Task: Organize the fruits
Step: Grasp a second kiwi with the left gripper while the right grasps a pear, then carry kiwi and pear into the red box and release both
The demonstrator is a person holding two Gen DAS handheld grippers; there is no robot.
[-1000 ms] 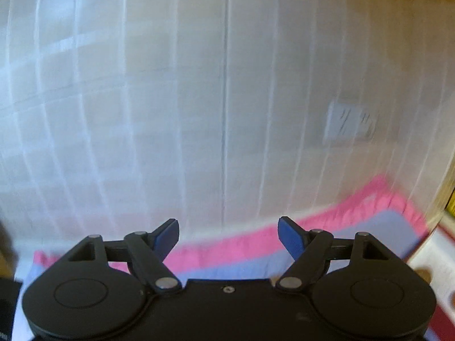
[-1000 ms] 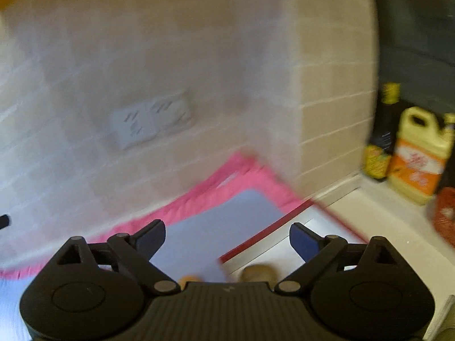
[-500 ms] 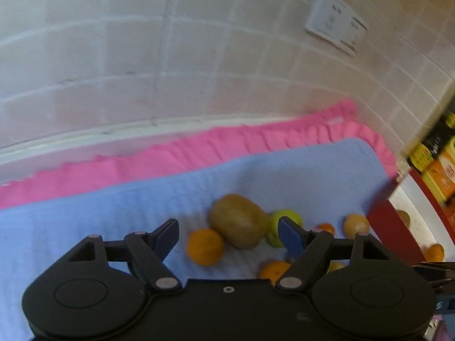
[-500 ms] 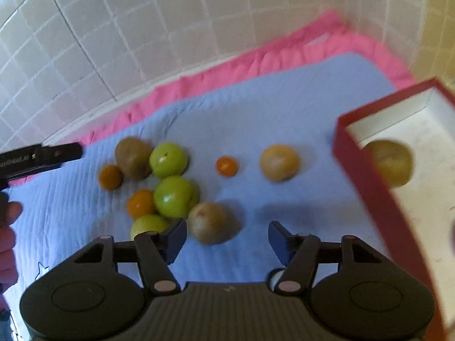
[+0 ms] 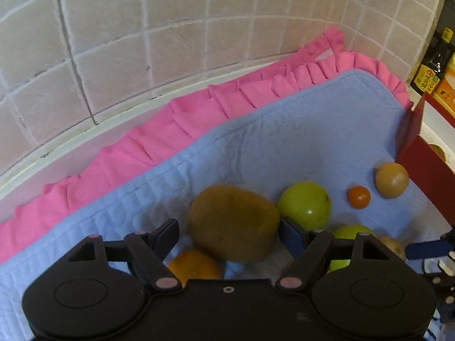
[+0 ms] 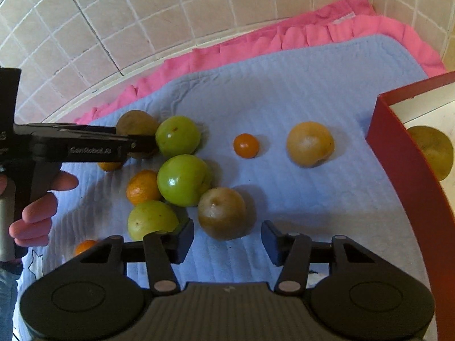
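Several fruits lie on a blue quilted mat (image 6: 298, 79). A brown kiwi (image 5: 233, 221) sits between the fingers of my left gripper (image 5: 229, 234), which is open wide with a gap on its left side. An orange (image 5: 193, 264) lies just below the kiwi. My right gripper (image 6: 227, 240) hovers over a brownish-yellow fruit (image 6: 221, 217); its jaws are closing, with the fruit just ahead of the fingertips and untouched. Green fruits (image 6: 183, 180) and an orange (image 6: 142, 186) crowd its left side. The right wrist view also shows the left gripper (image 6: 136, 145) beside the kiwi (image 6: 136, 122).
A red box (image 6: 398, 170) with a white inside stands at the right and holds one brown fruit (image 6: 432, 150). A small orange fruit (image 6: 246, 145) and a yellow one (image 6: 310, 143) lie apart. Behind are pink frilled cloth (image 5: 199, 119), a tiled wall (image 5: 170, 28) and bottles (image 5: 429, 71).
Both grippers have tipped down from facing the wall to hang over the fruit. The left one has closed in around the kiwi. The right jaws have narrowed near the brownish-yellow fruit.
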